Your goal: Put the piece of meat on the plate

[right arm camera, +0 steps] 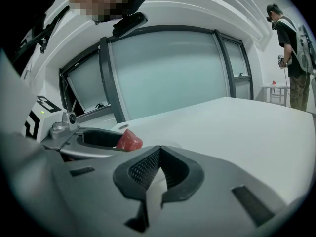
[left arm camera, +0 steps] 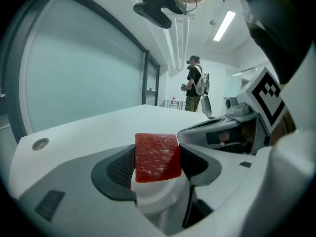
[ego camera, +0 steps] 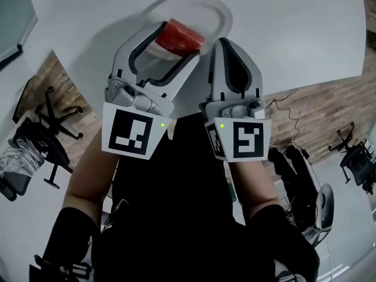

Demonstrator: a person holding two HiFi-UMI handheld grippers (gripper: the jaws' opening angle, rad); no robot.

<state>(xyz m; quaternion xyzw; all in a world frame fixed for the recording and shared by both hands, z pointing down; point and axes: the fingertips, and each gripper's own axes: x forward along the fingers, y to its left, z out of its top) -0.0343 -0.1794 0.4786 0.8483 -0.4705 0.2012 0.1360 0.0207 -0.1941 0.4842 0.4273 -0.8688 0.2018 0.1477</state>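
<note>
A red slab of meat (ego camera: pixel 180 38) is pinched between the two fingers of my left gripper (ego camera: pixel 178 40), which is shut on it. The meat hangs over the near rim of a white plate (ego camera: pixel 215 12) on the white table. The left gripper view shows the meat (left arm camera: pixel 157 157) upright between the black pads, with something white just below it. My right gripper (ego camera: pixel 225 44) sits just right of the meat, shut with nothing in it. Its pads (right arm camera: pixel 143 171) meet in the right gripper view, where the meat (right arm camera: pixel 129 140) shows at left.
The round white table (ego camera: pixel 294 28) ends in a curved edge close to me. Office chairs (ego camera: pixel 40 138) stand on the floor at left and right. A person (left arm camera: pixel 194 89) stands far off beyond the table. A small round inset (left arm camera: pixel 40 143) sits in the tabletop.
</note>
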